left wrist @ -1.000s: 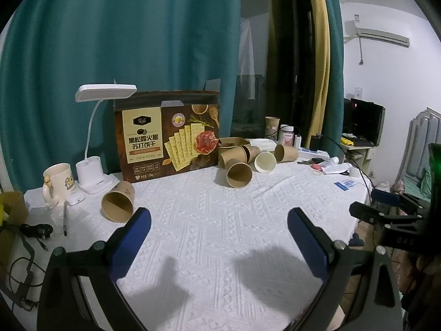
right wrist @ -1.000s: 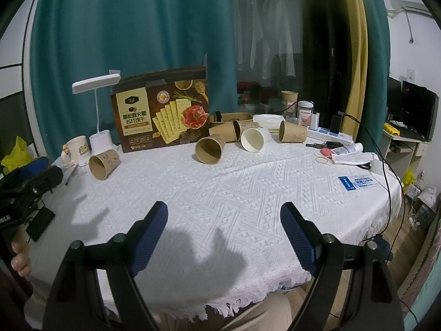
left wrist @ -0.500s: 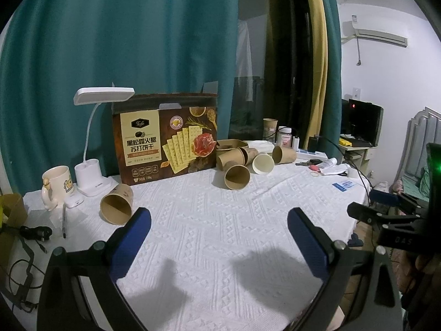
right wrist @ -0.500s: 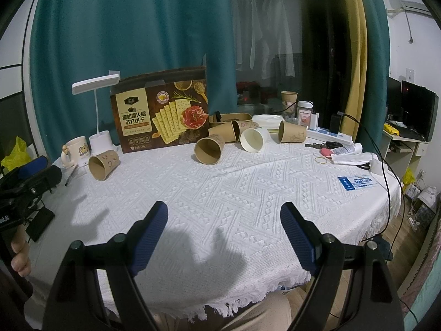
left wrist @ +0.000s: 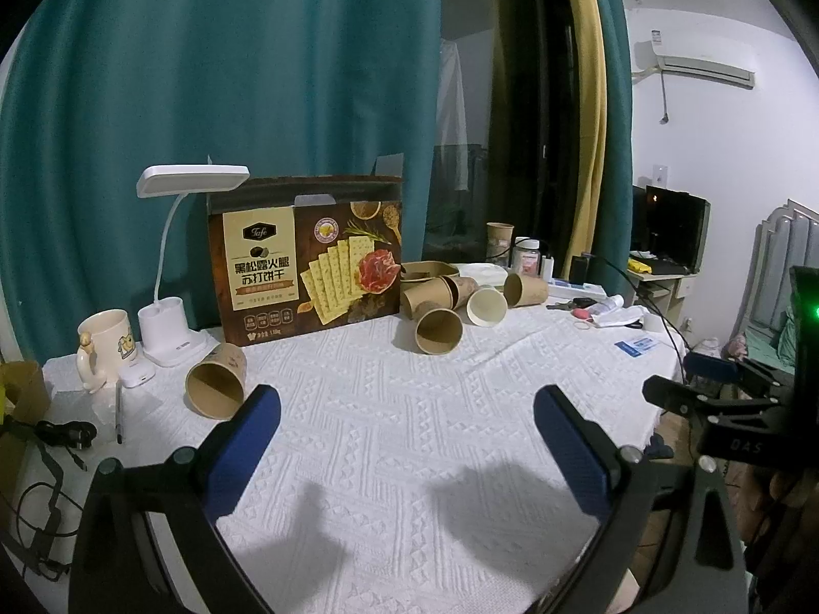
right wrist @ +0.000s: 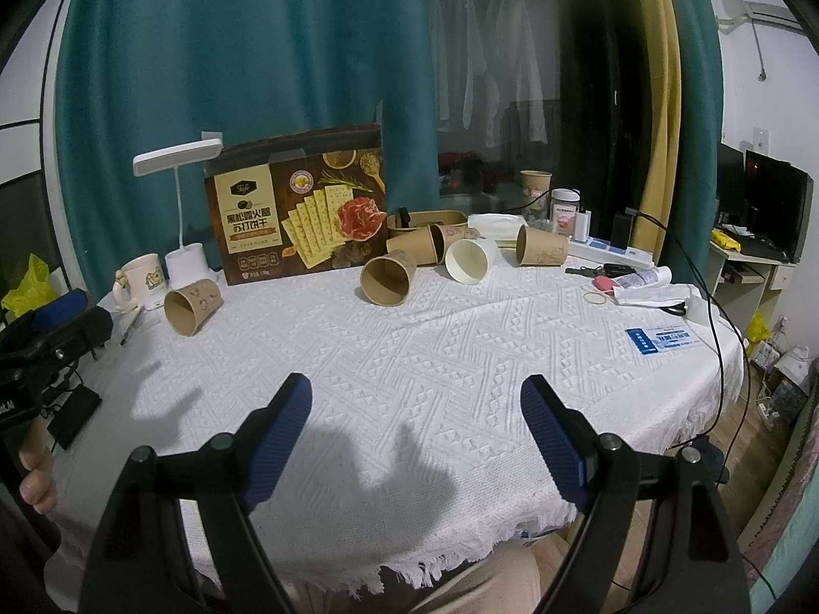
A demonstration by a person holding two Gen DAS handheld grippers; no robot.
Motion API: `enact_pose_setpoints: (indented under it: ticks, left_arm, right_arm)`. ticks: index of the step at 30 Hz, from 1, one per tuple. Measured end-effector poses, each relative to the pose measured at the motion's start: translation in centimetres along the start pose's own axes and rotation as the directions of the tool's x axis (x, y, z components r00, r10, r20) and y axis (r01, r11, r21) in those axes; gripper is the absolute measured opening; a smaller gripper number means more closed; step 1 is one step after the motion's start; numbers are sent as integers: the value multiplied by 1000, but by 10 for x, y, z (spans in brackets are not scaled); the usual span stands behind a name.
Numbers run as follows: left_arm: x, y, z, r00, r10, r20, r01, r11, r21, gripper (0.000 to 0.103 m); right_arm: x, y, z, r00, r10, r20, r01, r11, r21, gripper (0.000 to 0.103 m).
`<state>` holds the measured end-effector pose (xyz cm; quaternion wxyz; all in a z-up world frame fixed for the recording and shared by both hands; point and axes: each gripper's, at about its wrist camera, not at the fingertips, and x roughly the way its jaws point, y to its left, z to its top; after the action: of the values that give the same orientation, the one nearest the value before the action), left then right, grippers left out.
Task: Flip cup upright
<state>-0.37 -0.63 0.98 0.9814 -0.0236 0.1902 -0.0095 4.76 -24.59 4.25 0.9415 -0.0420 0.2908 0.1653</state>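
Note:
Several brown paper cups lie on their sides on the white tablecloth. One cup [left wrist: 217, 381] lies alone at the left, mouth toward me; it also shows in the right wrist view [right wrist: 192, 305]. Another cup [left wrist: 438, 330] lies mid-table in front of a cluster of cups [left wrist: 460, 292], also seen from the right wrist [right wrist: 387, 276]. A white-lined cup [right wrist: 470, 260] lies beside it. My left gripper [left wrist: 407, 427] is open and empty above the cloth. My right gripper [right wrist: 415, 417] is open and empty near the front edge.
A cracker box [left wrist: 307, 261] stands at the back. A white desk lamp [left wrist: 171, 276] and a mug [left wrist: 105, 343] stand at the left. Cables [left wrist: 46, 440] lie at the left edge. Small items and a blue card [right wrist: 660, 337] lie at the right.
The left wrist view has shifted slightly, so the cups sit a little lower and nearer. Both grippers stay open; no cup has moved.

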Motion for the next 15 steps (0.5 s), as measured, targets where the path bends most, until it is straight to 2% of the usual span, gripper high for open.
enact_pose_setpoints:
  ticks: [15]
  left_arm:
    - [-1,-3,3,1000,0,8,0,1000,-1,99]
  right_arm:
    - [0,1,0,1000,0,1,0,1000,-1,82]
